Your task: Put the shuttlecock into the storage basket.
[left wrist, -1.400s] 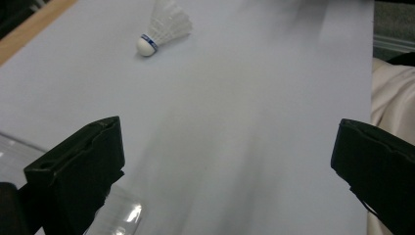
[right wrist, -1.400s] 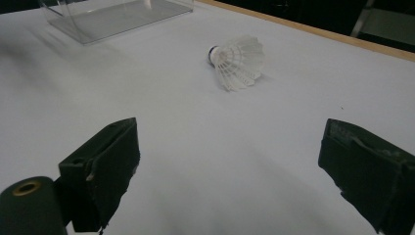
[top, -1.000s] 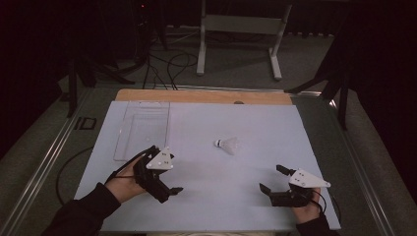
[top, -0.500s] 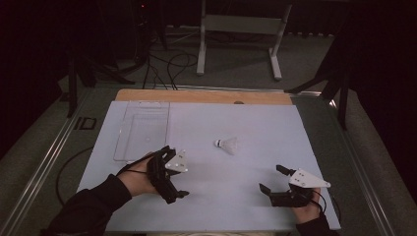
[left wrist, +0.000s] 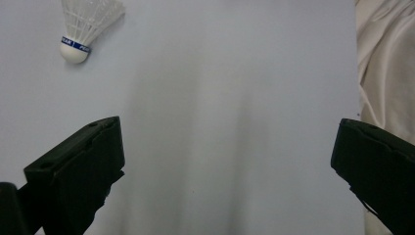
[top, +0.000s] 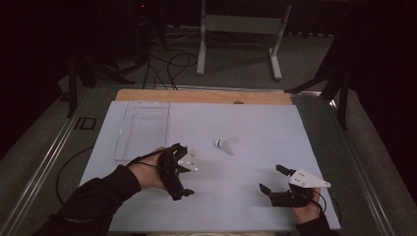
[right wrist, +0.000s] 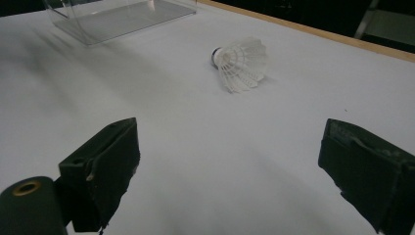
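A white shuttlecock [top: 227, 145] is seen lying on its side on the pale table sheet [top: 246, 123], just ahead of the left gripper [top: 183, 172] and to its upper left in that gripper's own view, untouched. The left gripper's jaws are spread wide, with nothing between them. The right gripper [top: 273, 182] is held well apart from the shuttlecock, its jaws likewise spread and empty. A clear tray [top: 142, 129] is found beyond the left gripper.
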### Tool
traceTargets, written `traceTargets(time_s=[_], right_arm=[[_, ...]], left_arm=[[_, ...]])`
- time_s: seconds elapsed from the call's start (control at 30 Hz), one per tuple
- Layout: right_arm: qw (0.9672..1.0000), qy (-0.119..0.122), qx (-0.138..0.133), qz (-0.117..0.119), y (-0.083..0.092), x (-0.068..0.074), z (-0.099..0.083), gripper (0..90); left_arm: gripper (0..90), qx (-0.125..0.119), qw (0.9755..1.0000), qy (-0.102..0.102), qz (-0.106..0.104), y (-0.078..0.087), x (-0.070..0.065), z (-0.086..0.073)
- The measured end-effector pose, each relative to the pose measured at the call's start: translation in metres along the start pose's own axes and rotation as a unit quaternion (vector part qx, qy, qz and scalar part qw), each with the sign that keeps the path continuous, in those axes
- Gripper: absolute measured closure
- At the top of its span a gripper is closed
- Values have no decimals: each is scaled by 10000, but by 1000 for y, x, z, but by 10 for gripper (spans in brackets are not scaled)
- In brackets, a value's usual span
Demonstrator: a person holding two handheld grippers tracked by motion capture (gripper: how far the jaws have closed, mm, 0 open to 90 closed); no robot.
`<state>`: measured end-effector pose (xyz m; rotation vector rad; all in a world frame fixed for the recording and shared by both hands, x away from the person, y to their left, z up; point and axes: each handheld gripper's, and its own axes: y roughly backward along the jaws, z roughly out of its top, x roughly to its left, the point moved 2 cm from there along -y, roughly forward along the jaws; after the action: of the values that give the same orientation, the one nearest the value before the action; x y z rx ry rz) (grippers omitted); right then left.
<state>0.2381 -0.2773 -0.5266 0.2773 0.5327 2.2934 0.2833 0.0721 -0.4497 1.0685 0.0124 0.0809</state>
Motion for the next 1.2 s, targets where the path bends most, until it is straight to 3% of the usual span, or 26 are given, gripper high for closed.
traceTargets(time_s=[0.33, 0.4, 0.67, 0.8, 1.0, 1.2], right_arm=[[10000, -10, -9, 10, 0, 0, 0, 84], [10000, -14, -5, 15, 0, 0, 0, 84], [10000, 2, 2, 6, 0, 0, 0, 84], [10000, -14, 11, 13, 0, 0, 0, 84], [10000, -8, -4, 17, 0, 0, 0, 84], [10000, -10, -2, 32, 0, 0, 0, 84]], left_arm=[[5, 205, 9992, -211, -264, -13, 7, 14], [4, 176, 9986, -241, -434, -16, 11, 16], [4, 429, 9961, -442, -636, -29, 19, 22], [3, 345, 9942, -623, -805, -31, 21, 26], [3, 301, 9916, -949, -827, -30, 27, 34], [4, 247, 9924, -957, -731, -32, 39, 39]])
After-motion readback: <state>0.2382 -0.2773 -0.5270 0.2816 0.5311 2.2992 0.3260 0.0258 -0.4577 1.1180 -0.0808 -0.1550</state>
